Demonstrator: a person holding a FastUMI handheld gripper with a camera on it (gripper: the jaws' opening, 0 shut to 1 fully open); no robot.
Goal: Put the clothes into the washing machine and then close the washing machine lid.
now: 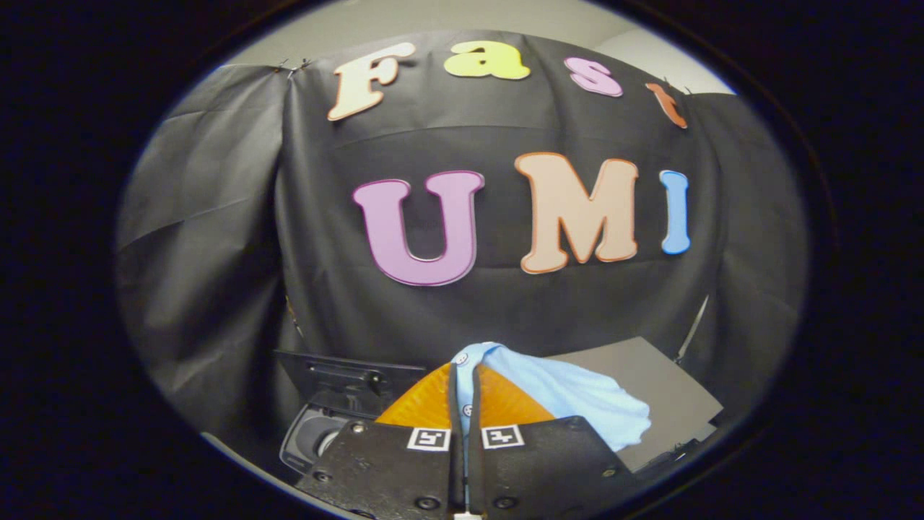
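Note:
A light blue garment point(570, 393) with small white buttons hangs pinched between my gripper's point(465, 372) two fingers, its cloth draping off to the right of them. The fingers stand almost together with only the thin fabric between them. Below and left of the fingers sits the washing machine point(317, 433), its dark lid point(346, 375) raised and the round drum opening partly visible under it.
A grey flat surface point(650, 386) lies to the right, behind the hanging cloth. The black booth wall stands close behind everything. A thin rod point(693, 328) leans at the right of the grey surface.

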